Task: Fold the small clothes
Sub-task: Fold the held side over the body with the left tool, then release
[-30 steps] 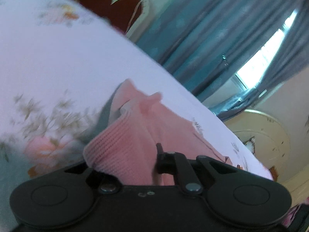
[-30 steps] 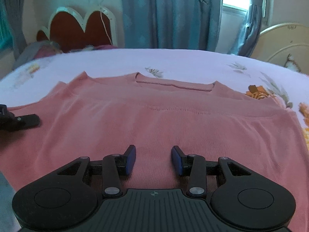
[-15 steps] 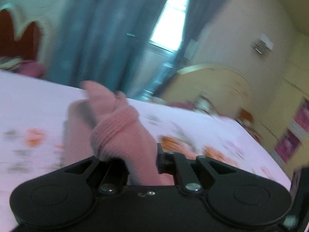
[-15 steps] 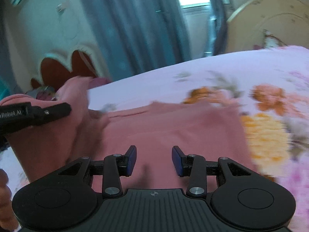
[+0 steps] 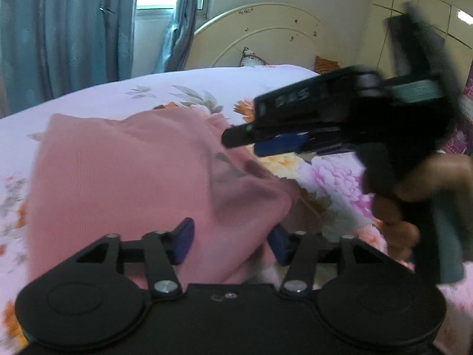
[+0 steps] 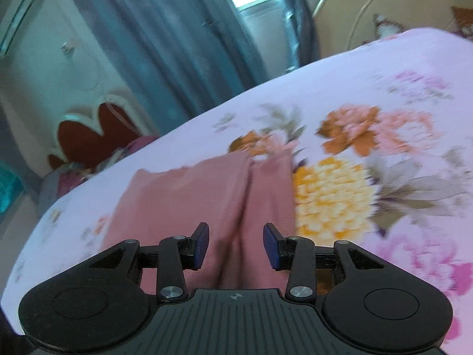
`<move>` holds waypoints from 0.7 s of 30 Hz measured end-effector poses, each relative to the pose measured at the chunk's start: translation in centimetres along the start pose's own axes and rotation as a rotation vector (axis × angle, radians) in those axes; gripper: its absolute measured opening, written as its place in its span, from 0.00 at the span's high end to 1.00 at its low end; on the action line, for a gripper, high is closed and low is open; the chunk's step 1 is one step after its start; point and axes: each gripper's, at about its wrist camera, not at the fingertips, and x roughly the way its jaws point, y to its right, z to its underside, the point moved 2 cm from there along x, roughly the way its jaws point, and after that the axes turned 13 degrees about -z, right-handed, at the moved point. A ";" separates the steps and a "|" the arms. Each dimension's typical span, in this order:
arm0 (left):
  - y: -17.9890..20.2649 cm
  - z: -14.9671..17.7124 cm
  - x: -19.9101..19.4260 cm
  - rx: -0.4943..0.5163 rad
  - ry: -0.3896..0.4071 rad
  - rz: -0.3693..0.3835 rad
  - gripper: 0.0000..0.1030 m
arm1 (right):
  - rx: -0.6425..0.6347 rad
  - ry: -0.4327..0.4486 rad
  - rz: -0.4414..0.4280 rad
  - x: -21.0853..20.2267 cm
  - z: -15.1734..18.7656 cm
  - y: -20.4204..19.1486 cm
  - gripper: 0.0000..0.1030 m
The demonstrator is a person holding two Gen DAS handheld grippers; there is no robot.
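Pink ribbed knit top (image 5: 124, 183) is seen on the floral bedsheet (image 6: 384, 94), long axis running away from the left gripper (image 5: 229, 241), fingers spread around a bunched fold; right gripper (image 6: 235, 245) open, empty.

Pink top (image 5: 124, 177) fine-ribbed matt knit; floral bedsheet (image 6: 384, 94) smooth cloth; claws matt black plastic.

- Pink knit top (image 5: 124, 177), folded over itself, rumpled at the right edge, lying on the flowered bedsheet (image 5: 334, 174).
- Lengthwise crease down the middle.
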 end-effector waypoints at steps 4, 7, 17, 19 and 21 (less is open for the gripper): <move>-2.4 0.6 -2.8 -0.051 0.013 -0.031 0.46 | 0.020 -0.049 -0.001 2.5 0.4 0.5 0.61; -5.2 0.0 -3.8 -0.141 0.023 -0.086 0.45 | 0.046 -0.079 -0.009 4.2 0.5 1.3 0.61; -11.7 -1.3 -2.2 -0.274 0.037 -0.274 0.45 | -0.016 -0.092 0.021 6.7 0.0 0.8 0.88; -12.1 -1.6 -1.9 -0.275 0.036 -0.286 0.45 | -0.050 -0.086 0.036 6.6 -0.1 0.1 0.90; -12.4 -1.8 -1.6 -0.276 0.037 -0.284 0.45 | -0.105 -0.061 0.064 5.9 -0.2 -0.5 0.91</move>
